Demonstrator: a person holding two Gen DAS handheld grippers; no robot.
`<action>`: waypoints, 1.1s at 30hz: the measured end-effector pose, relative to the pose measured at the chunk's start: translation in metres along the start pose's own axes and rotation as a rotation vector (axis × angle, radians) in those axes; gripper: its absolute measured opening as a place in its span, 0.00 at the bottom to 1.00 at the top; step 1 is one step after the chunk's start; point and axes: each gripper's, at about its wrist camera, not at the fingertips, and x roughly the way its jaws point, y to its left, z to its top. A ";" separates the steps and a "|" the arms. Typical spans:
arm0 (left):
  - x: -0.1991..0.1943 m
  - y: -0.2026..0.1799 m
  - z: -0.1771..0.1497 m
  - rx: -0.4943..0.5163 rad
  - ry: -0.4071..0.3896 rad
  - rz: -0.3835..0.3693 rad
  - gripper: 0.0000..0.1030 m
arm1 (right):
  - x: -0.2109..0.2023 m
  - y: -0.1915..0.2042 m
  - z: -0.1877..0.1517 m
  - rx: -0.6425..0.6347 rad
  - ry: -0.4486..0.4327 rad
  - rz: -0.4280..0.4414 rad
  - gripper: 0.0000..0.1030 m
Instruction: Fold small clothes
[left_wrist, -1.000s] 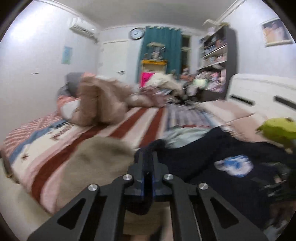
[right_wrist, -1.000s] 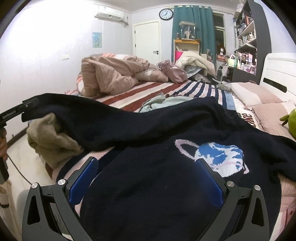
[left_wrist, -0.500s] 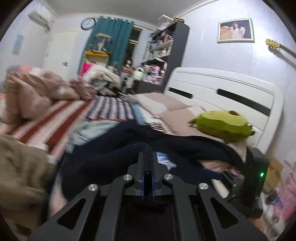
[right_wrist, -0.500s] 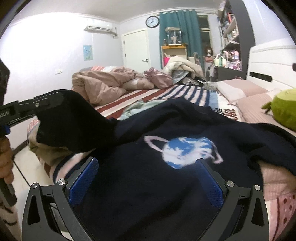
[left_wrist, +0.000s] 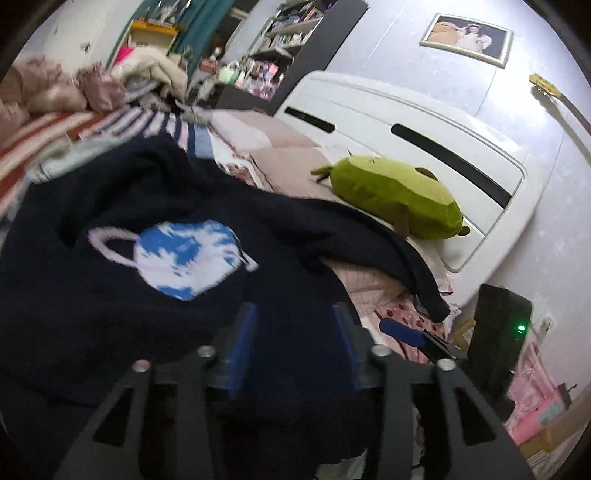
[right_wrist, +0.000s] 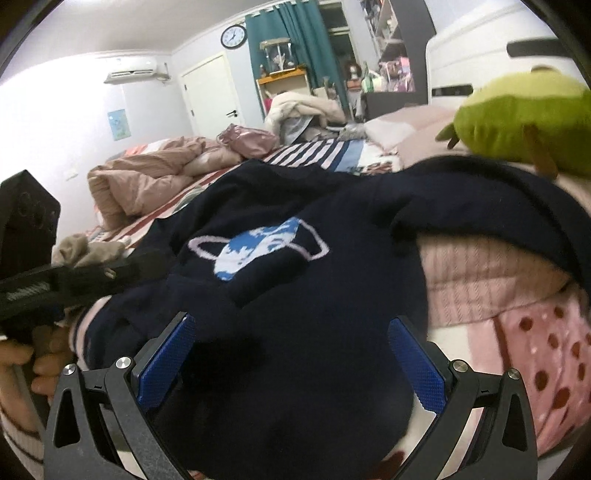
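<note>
Left wrist view: the left gripper (left_wrist: 295, 343) has just been opening its jaws; they stand partly apart with dark knit between the blue pads, not pressed. The navy sweater (left_wrist: 122, 302), soft knit with a blue-and-white ringed planet, lies spread on the bed (left_wrist: 288, 166). Beyond the sweater, a plump green plush toy (left_wrist: 395, 195) rests against the white headboard (left_wrist: 424, 122).

Right wrist view: the right gripper (right_wrist: 295, 365) hangs over the sweater's (right_wrist: 314, 295) near edge, jaws wide, textured blue pads clear of cloth. Left of the sweater, a hand (right_wrist: 26, 365) grips the other tool's handle.
</note>
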 end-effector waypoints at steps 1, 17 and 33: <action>-0.011 0.003 0.002 0.005 -0.016 0.020 0.46 | 0.002 0.000 -0.001 0.001 0.004 0.010 1.00; -0.123 0.077 -0.011 0.026 -0.177 0.375 0.73 | 0.089 0.067 -0.024 0.003 0.236 0.152 0.58; -0.115 0.085 -0.018 0.030 -0.150 0.417 0.75 | 0.026 0.065 0.015 -0.066 -0.054 -0.030 0.06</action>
